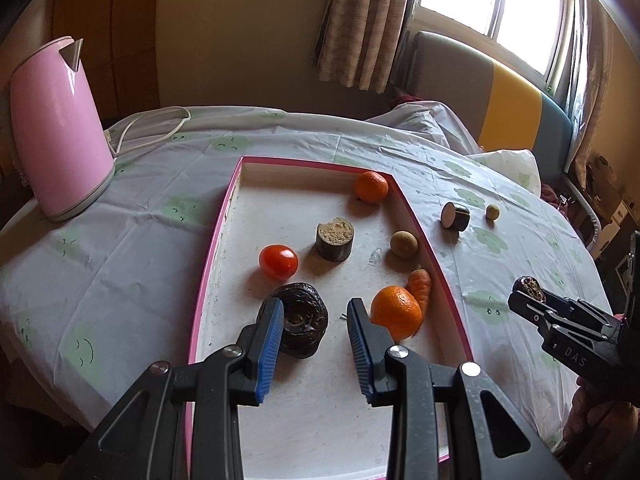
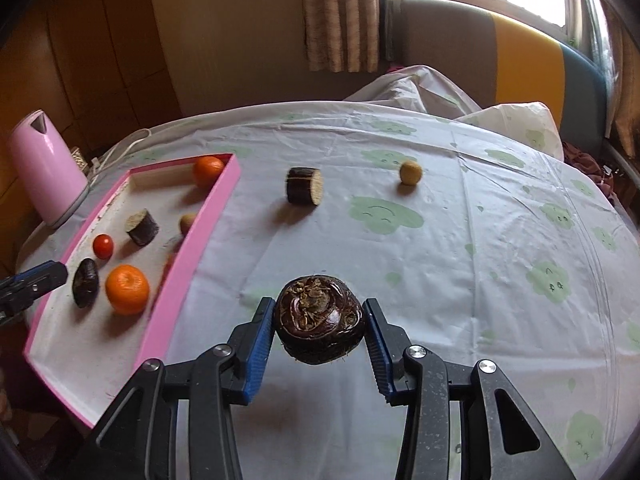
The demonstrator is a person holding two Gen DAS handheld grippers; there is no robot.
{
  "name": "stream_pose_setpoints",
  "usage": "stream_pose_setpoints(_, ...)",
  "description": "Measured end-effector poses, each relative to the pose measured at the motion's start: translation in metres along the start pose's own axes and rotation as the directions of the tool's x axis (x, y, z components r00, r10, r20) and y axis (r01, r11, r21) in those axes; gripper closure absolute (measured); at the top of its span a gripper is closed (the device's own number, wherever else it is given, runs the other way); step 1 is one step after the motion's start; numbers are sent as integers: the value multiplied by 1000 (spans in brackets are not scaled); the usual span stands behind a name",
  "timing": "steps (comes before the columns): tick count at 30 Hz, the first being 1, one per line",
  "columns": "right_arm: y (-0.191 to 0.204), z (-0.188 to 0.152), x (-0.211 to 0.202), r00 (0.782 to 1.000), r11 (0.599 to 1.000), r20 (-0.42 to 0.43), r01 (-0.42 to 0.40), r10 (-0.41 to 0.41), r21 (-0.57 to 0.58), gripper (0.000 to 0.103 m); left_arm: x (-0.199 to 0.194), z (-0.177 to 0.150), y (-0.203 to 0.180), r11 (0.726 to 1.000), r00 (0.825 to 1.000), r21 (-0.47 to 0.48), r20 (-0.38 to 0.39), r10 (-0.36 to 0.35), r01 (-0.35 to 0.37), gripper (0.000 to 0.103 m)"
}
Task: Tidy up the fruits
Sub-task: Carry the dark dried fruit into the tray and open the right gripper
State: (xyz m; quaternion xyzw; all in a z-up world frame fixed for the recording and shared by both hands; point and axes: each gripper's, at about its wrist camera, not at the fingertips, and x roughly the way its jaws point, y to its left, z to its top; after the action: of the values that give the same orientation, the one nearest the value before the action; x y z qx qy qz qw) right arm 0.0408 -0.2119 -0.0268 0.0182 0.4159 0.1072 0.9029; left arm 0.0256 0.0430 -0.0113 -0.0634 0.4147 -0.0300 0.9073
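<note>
Clothed worktop (image 2: 440, 264), pink tray (image 2: 192, 248) part-filled; right gripper (image 2: 320, 328) pinching dark corm (image 2: 320, 320) aloft, likely tray-bound; left gripper (image 1: 316, 344) spread over tray.

We find the tray (image 2: 192, 248) on the left part of the bench (image 2: 440, 264), with the kettle (image 2: 44, 168) beyond its far left corner. In the tray, one orange (image 2: 127, 289) lies near, a second orange (image 2: 208, 171) in the far right corner, and the tomato (image 2: 103, 246) between them to the left. Right of the tray, on the bench, lies a cut stalk piece (image 2: 304, 186), with a small round fruit (image 2: 410, 173) further right.
</note>
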Motion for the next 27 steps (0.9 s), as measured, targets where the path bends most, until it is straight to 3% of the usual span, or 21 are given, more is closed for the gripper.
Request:
stream_pose_setpoints(14, 82, 2, -14, 979, 970, -22, -206, 205, -132, 59, 0, -1, 21, 998, 1000, -51, 4, 23, -23, 70)
stream_pose_setpoints(21, 104, -4, -5, 962, 949, -92, -269, 256, -164, 59, 0, 1, 32, 996, 999, -80, 7, 36, -35, 70)
stream_pose_setpoints(27, 118, -5, 11, 961, 946, -127, -266, 246, -183, 54, 1, 0, 33, 996, 999, -78, 4, 38, -37, 70)
